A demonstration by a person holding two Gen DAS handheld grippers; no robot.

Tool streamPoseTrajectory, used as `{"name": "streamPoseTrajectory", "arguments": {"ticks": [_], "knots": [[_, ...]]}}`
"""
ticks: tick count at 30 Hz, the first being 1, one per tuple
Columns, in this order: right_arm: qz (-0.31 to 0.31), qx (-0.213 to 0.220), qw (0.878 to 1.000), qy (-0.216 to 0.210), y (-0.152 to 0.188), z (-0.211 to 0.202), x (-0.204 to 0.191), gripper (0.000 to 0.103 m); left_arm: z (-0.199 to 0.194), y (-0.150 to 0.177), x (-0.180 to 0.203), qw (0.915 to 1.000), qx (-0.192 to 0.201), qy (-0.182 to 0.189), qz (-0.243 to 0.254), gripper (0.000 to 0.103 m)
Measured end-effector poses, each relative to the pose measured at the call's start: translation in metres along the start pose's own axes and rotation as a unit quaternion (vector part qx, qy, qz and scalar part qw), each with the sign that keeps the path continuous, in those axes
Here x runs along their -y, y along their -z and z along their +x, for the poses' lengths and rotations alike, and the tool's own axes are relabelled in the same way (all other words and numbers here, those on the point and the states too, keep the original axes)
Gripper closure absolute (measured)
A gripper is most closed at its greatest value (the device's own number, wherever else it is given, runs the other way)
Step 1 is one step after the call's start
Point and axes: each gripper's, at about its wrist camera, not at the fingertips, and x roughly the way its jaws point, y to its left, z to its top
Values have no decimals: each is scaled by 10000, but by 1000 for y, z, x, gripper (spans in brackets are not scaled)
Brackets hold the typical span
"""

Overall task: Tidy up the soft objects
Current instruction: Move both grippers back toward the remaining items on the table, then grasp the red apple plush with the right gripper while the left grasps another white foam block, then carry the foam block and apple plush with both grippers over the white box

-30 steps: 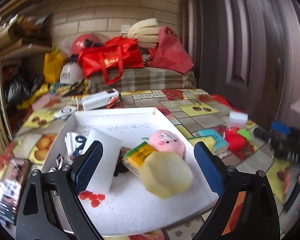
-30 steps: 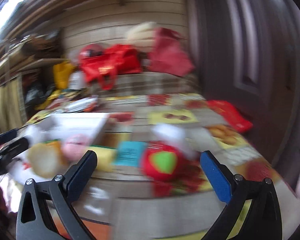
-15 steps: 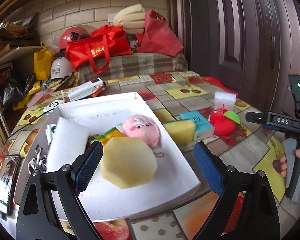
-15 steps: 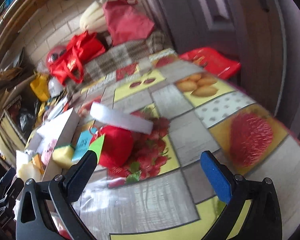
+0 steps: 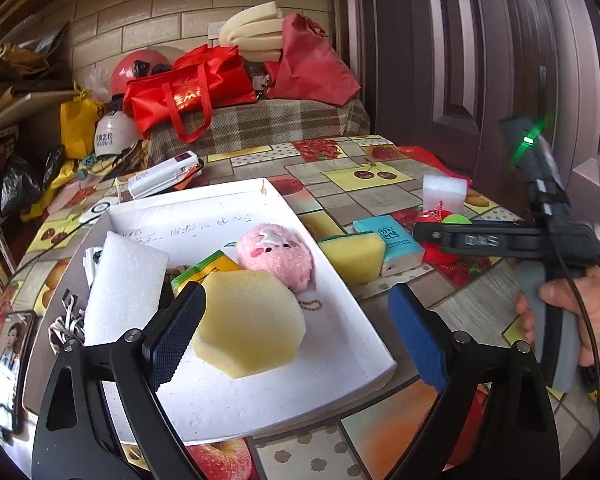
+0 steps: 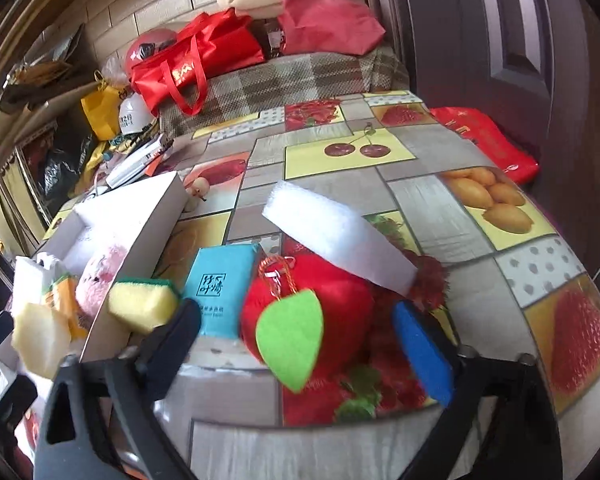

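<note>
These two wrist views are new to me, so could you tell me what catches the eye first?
The red plush apple with its green felt leaf, lying on the fruit-print tablecloth between the open fingers of the right gripper, whose jaws have just been closing. Next, the pale yellow foam block in the white tray beside the pink plush toy, in front of the left gripper.

Fruit-print tablecloth (image 6: 384, 184) covering table, filling lower half of right wrist view. Red tote bag (image 5: 188, 88) lying on plaid-covered surface (image 5: 268, 124), upper centre of left wrist view. Red helmet (image 5: 134, 74) and white helmet (image 5: 112, 136) sitting left of bag. Yellow bag (image 5: 78, 122) resting further left. Dark panelled door (image 5: 480, 60) filling upper right. White remote-like device (image 5: 164, 174) lying just beyond box, left of centre. Phone (image 5: 6, 364) lying at lower left edge.
</note>
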Motion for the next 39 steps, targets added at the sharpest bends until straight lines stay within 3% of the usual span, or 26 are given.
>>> {"name": "streamPoseTrajectory", "arguments": {"ticks": [1,5,10,17,24,28,34,36,39], "knots": [[-3,-100,9999,14,0,4,0,33,-1,0,3,10000,13,14,60,10],[-88,-188,9997,-110,5,-3,7,44,0,-1,12,9998,19,100,197,10],[-280,-286,9991,-128,34,-44,34,44,12,-7,40,9982,-107,522,292,10],[271,-238,9983,461,43,-87,103,44,40,-23,115,9917,-287,1029,721,10],[322,-205,9991,191,72,-116,119,44,65,-39,166,9832,-370,1533,921,10],[666,-218,9975,-118,84,-112,130,44,96,-60,199,9750,-284,1751,1341,10],[882,-91,9958,-218,86,-115,135,45,149,-81,238,9652,-691,1930,1623,10],[899,-92,9956,-252,86,-115,137,46,166,-81,242,9561,-1108,2139,1666,10],[900,-90,9956,-237,88,-116,136,45,174,-80,239,9474,-1355,2409,1616,10]]}}
